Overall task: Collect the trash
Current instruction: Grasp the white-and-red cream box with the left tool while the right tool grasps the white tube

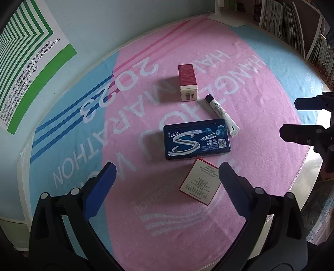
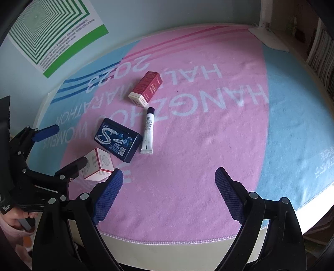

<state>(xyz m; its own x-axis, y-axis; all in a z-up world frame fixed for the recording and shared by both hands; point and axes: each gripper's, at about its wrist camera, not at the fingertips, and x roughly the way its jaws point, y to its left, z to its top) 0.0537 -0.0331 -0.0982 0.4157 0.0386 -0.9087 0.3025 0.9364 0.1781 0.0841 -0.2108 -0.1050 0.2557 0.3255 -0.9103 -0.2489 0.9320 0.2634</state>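
A pink and pale-blue towel (image 2: 187,146) printed with white lettering covers the table, and its stitched near edge runs just beyond the right gripper's fingers, with a strip of bare tabletop (image 2: 167,248) below it. The whole right half of the towel lies open, out to the bookshelf (image 1: 296,27) at the far right and a white lamp base (image 1: 227,17) at the far edge. A green-striped poster (image 2: 52,35) hangs on the wall at the far left.

The trash sits in a loose cluster left of centre. A red carton (image 2: 146,88) lies farthest away; a white tube (image 2: 147,131) with a dark cap lies just nearer, alongside the right end of a dark blue gum tin (image 1: 197,139). A small white box with red edges (image 1: 200,181) rests just near of the tin.

The left gripper (image 1: 167,181) hovers low over the towel, jaws spread wide and empty, the white box lying against its right finger. The right gripper (image 2: 169,187) hangs over the near edge, angled down, likewise spread wide and holding nothing. A hand (image 2: 14,214) grips the left tool's handle at the near left.
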